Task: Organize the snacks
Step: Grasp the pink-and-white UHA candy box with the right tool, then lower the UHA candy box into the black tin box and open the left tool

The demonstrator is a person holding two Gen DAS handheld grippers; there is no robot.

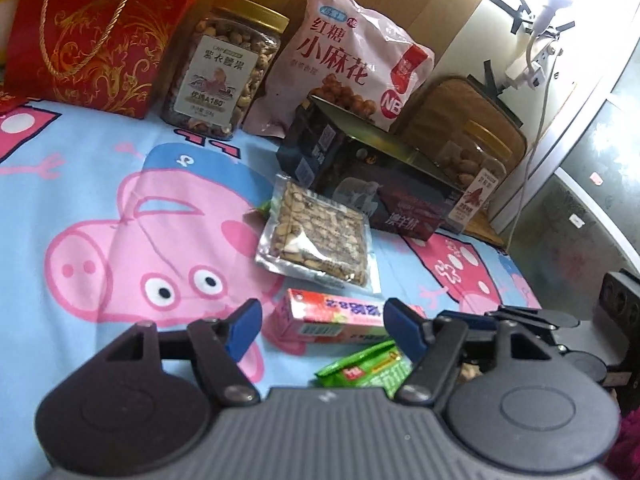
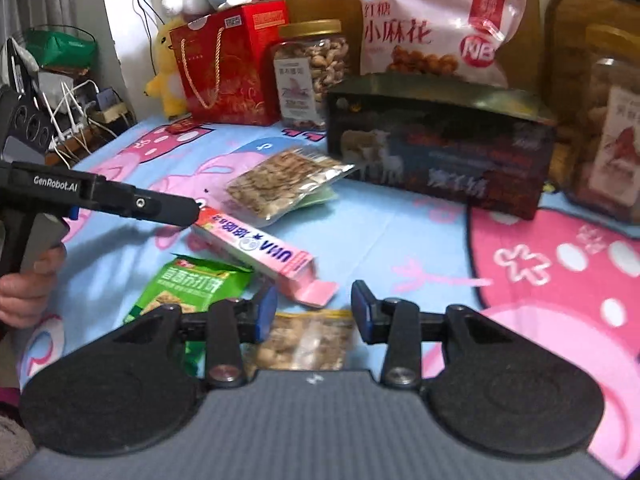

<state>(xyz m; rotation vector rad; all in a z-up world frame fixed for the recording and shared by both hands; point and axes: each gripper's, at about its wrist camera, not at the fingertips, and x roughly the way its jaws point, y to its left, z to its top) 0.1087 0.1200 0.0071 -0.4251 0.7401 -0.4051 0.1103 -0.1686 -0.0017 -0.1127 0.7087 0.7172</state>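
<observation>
1. The left tool point(image 1: 320, 326) has its blue-padded fingers spread wide with nothing gripped; the pink box point(image 1: 332, 318) lies crosswise just ahead of it, in the gap between the fingertips; whether the pads touch the box, I cannot tell.
2. The green packet point(image 1: 366, 370) lies close under the left tool's right finger, nearer the tool body than the pink box.
3. Farther ahead of the left tool sits the clear nut-bar pack point(image 1: 320, 236); beyond it the dark carton point(image 1: 384, 188); at the back stand the red gift bag point(image 1: 96, 36), the cashew jar point(image 1: 224, 68) and the pink snack bag point(image 1: 352, 60).
4. The right tool point(image 2: 314, 306) is likewise well open and holds nothing; a clear bag of nuts point(image 2: 306, 342) lies directly below and between its fingers, apart from the pads as far as can be seen.
5. Ahead and left of the right tool the pink box's flap end hangs open; the left tool's tip meets the box's far end.
6. All rests on a blue cartoon-pig bedsheet point(image 1: 100, 184).
</observation>
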